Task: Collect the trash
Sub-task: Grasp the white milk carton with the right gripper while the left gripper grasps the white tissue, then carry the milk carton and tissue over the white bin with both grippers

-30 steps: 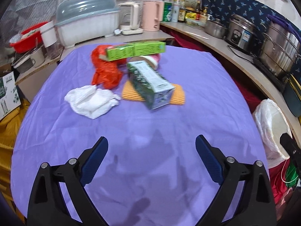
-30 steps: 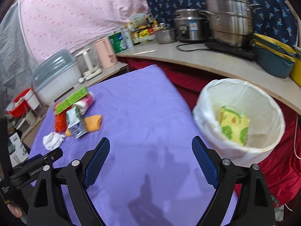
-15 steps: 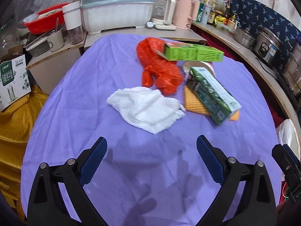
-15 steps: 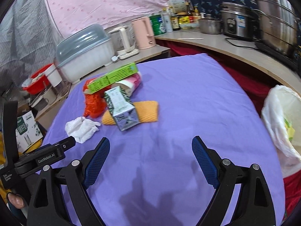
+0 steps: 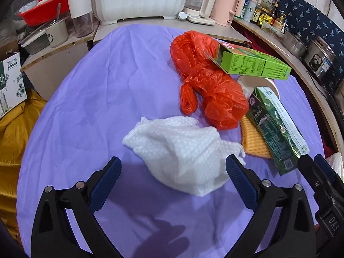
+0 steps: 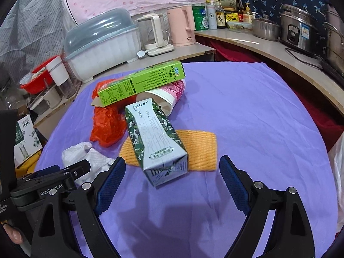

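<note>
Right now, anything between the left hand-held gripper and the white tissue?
Nothing visible. The left hand-held gripper is open, and the white tissue lies on the purple cloth directly ahead, partly between its fingertips.

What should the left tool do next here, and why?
Probably ease forward and down, then close on the crumpled white paper towel. The left tool is open with the towel lying between its fingers on the purple tablecloth, apparently not yet gripped. The right tool is likewise open, facing the milk carton.
</note>
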Motion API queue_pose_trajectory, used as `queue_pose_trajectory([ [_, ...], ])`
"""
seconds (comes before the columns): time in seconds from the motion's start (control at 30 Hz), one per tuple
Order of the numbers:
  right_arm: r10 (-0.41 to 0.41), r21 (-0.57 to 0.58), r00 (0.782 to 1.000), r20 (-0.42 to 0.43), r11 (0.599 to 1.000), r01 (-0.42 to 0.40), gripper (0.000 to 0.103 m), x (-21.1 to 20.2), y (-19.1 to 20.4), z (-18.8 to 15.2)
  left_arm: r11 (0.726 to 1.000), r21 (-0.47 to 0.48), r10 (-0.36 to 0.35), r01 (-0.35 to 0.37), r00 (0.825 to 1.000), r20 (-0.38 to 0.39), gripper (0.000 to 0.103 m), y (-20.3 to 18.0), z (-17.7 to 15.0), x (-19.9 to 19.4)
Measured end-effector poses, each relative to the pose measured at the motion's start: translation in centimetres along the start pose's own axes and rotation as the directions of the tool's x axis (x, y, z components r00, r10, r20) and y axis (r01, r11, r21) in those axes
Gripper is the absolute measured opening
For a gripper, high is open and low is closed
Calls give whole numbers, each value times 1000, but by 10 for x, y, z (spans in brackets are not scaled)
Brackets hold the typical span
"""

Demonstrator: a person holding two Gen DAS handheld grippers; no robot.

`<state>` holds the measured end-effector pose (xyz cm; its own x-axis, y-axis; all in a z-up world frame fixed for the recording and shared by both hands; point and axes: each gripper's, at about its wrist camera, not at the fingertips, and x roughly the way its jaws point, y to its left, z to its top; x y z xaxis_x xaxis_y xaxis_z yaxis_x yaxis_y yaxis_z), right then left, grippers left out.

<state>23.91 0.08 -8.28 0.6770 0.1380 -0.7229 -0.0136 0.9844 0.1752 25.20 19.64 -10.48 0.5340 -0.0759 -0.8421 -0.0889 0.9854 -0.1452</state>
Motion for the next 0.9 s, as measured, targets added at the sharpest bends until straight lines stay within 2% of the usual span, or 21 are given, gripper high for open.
queue_pose_trajectory([
  [0.17, 15, -2, 1000, -18, 1000, -15, 85, 20, 4, 7, 1000, -3, -30, 30, 1000, -2, 93, -1, 7, 9],
  [0.23, 18, -12, 1000, -18, 1000, -18, 85, 25, 7, 7, 999, 0, -43, 43, 999, 4, 89, -2, 9, 9],
  [0.33, 25, -23, 999, -24, 999, -26, 85, 31, 11, 7, 998, 14, -67, 67, 998, -2, 75, -5, 10, 8],
  [0.37, 27, -24, 999, -26, 999, -28, 82, 33, 12, 7, 997, 19, -74, 74, 997, -4, 67, -6, 10, 7],
  [0.4, 33, -24, 999, -27, 999, -34, 79, 33, 12, 7, 997, 23, -80, 80, 997, -7, 60, -8, 9, 7],
  [0.43, 40, -28, 999, -31, 999, -41, 69, 34, 14, 7, 996, 28, -85, 85, 996, -7, 57, -9, 8, 6],
  [0.47, 39, -35, 998, -41, 999, -41, 58, 35, 15, 6, 995, 35, -89, 89, 996, -7, 49, -10, 7, 4],
  [0.53, 50, -40, 997, -56, 998, -52, 52, 34, 16, 4, 993, 47, -106, 107, 994, -12, 36, -13, 4, 0],
  [0.6, 57, -38, 997, -51, 998, -59, 52, 28, 17, 0, 991, 54, -118, 119, 993, -15, 22, -16, 1, -4],
  [0.7, 61, -33, 997, -37, 997, -63, 50, 14, 15, -6, 989, 68, -133, 133, 991, -8, 15, -23, -5, -15],
  [0.9, 47, 14, 999, 13, 999, -47, 48, -29, -5, -16, 980, 115, -165, 162, 986, 17, 12, -45, -19, -42],
])
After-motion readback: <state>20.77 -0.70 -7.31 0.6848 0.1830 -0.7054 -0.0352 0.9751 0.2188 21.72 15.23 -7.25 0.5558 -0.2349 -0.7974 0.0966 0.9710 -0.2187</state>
